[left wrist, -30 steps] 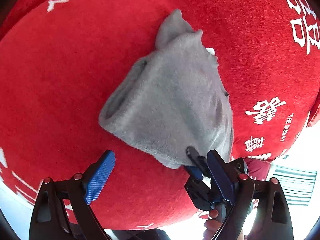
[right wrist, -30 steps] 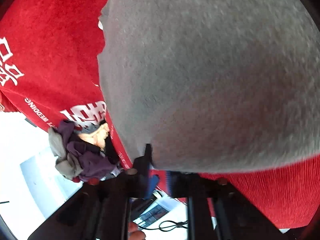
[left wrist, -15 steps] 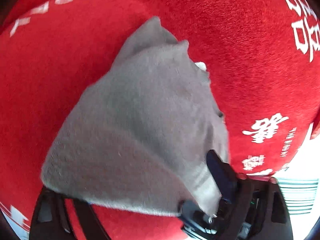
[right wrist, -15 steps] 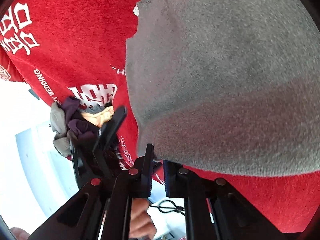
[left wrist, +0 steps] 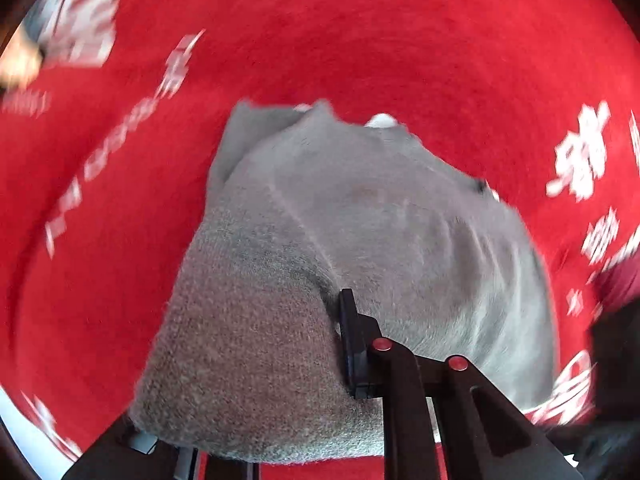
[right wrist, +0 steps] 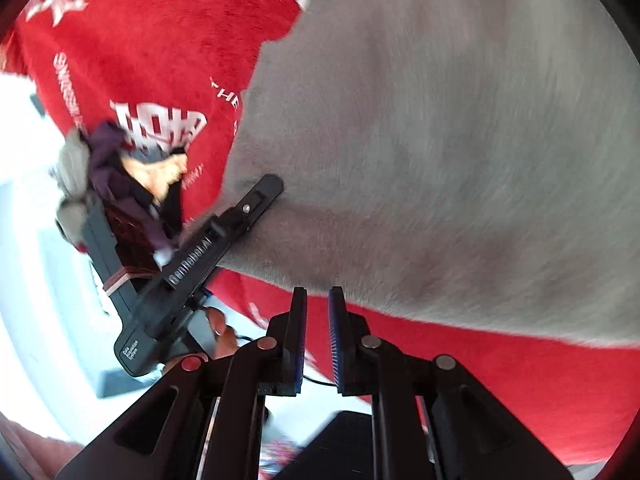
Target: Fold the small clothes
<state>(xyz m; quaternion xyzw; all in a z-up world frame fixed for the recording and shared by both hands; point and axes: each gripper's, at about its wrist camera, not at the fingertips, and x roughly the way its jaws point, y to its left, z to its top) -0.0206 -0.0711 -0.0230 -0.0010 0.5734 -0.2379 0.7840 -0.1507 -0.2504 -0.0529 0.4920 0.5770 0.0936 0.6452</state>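
Two grippers at work on one grey garment (left wrist: pixel 360 220), spread flat over a red cloth (left wrist: pixel 360 40) printed with white lettering. Left gripper (left wrist: pixel 340 308) clamped on the near-left part of the grey garment: one black finger (left wrist: pixel 352 344) pressed into the fabric on the gripper's centre line, creases fanning out from its tip, the other finger hidden beneath a thick raised fold. Seen from the right wrist view as a black finger lying against the grey garment's left edge, with a bare fingertip of the person's hand (right wrist: pixel 222 328) curled under the handle. Right gripper (right wrist: pixel 318 296) at the near hem of the grey garment, blue-padded fingers (right wrist: pixel 334 340) drawn close with only a narrow slit between them, red showing through that slit. Cannot tell whether the hem is pinched between the tips or merely touched. Small white tag (left wrist: pixel 382 120) poking out at the far edge of the grey garment. Heap of purple, tan and grey clothes (right wrist: pixel 104 168) well to the left of the grey garment. Strong blur toward the edges of the left wrist view.
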